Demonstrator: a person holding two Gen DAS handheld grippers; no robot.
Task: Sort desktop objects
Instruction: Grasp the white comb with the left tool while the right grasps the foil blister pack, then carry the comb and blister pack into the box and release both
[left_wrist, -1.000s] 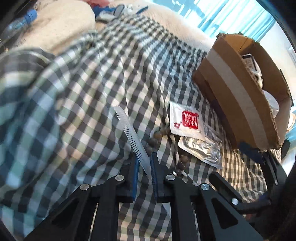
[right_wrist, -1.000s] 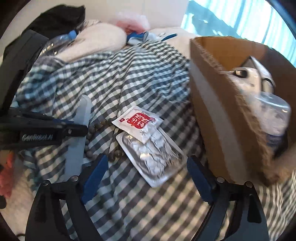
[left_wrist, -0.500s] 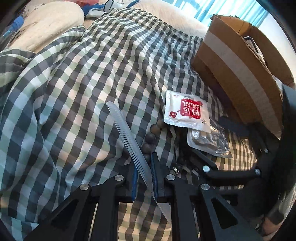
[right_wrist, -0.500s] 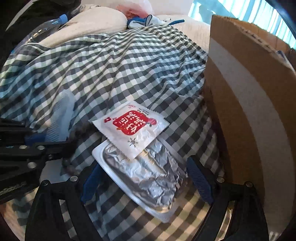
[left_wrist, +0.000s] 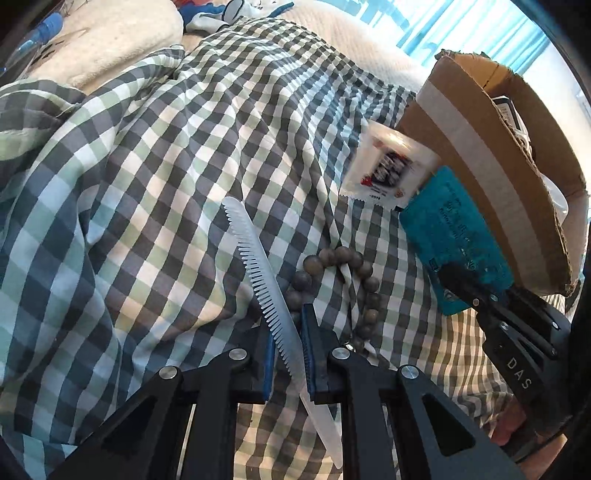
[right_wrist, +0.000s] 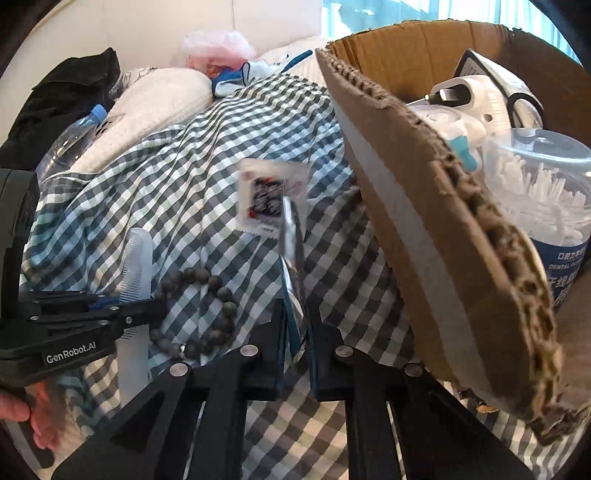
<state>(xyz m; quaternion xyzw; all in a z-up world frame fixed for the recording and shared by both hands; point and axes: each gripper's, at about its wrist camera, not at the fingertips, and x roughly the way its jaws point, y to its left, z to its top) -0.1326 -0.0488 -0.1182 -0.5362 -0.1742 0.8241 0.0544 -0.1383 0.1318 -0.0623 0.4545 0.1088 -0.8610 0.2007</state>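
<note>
My left gripper (left_wrist: 288, 354) is shut on a translucent white comb (left_wrist: 258, 266), holding it just above the checked cloth (left_wrist: 147, 184). My right gripper (right_wrist: 297, 332) is shut on a flat foil blister pack (right_wrist: 293, 258), teal-backed in the left wrist view (left_wrist: 454, 236), lifted edge-on off the cloth. A white sachet with a red label (right_wrist: 271, 197) hangs blurred at the pack's far end, also in the left wrist view (left_wrist: 388, 170). A brown bead bracelet (left_wrist: 343, 280) lies on the cloth between the grippers. The cardboard box (right_wrist: 424, 206) stands at the right.
The box holds a clear tub of dental floss picks (right_wrist: 546, 199) and white devices (right_wrist: 472, 96). A plastic bottle (right_wrist: 74, 136), white pillow (right_wrist: 155, 107), black cloth and pink bag (right_wrist: 218, 48) lie at the back.
My right gripper has closed on the foil blister pack and lifted it off the cloth, the sachet rising with it. My left gripper still holds the comb, the bracelet now uncovered.
</note>
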